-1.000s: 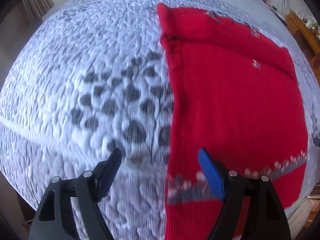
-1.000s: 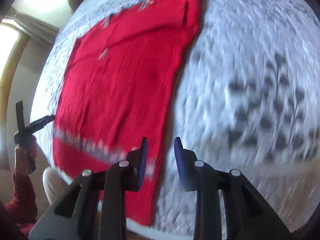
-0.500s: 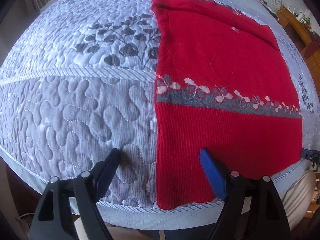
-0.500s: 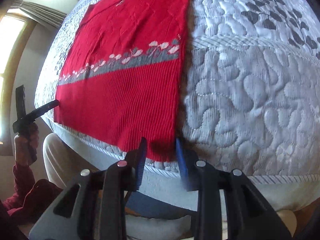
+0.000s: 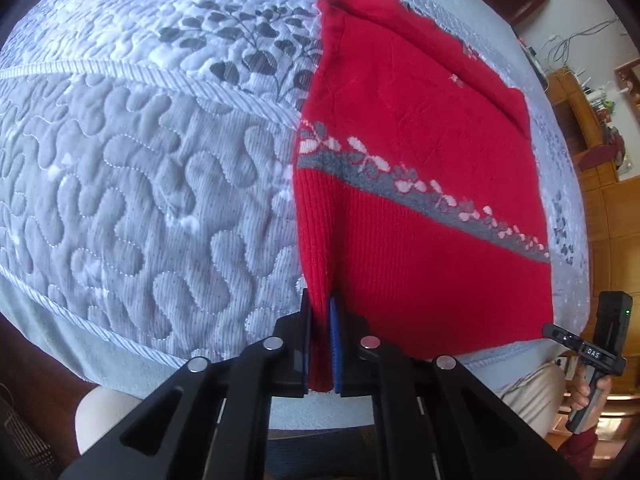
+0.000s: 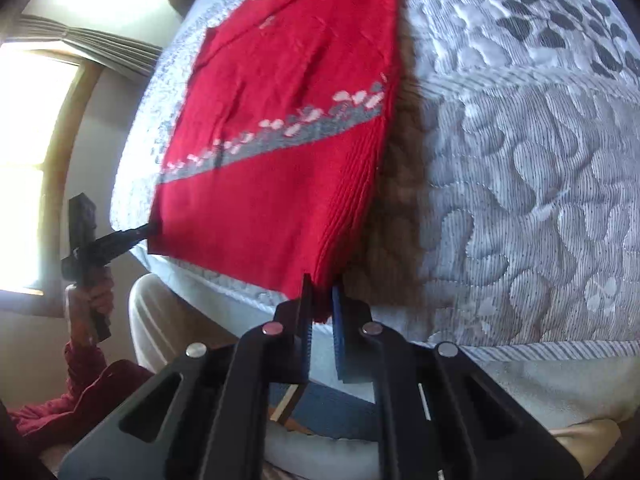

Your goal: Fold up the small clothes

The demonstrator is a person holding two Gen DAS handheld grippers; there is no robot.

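A red knit sweater with a grey floral band lies flat on a quilted bed. My left gripper is shut on the sweater's near left hem corner, which is drawn up into a ridge between the pads. In the right wrist view the same red sweater stretches away to the upper left, and my right gripper is shut on its near right hem corner. Each gripper shows in the other's view, the right gripper and the left gripper, at the opposite hem corner.
The quilted grey-white bedspread with a leaf print covers the bed, whose near edge runs just under both grippers. A person's legs in light trousers are beside the bed. Wooden furniture stands at the right, and a bright window at the left.
Both grippers drew back from over the sweater to its near hem and closed, each on a hem corner. The left stood wide open before; the right was narrowly open.
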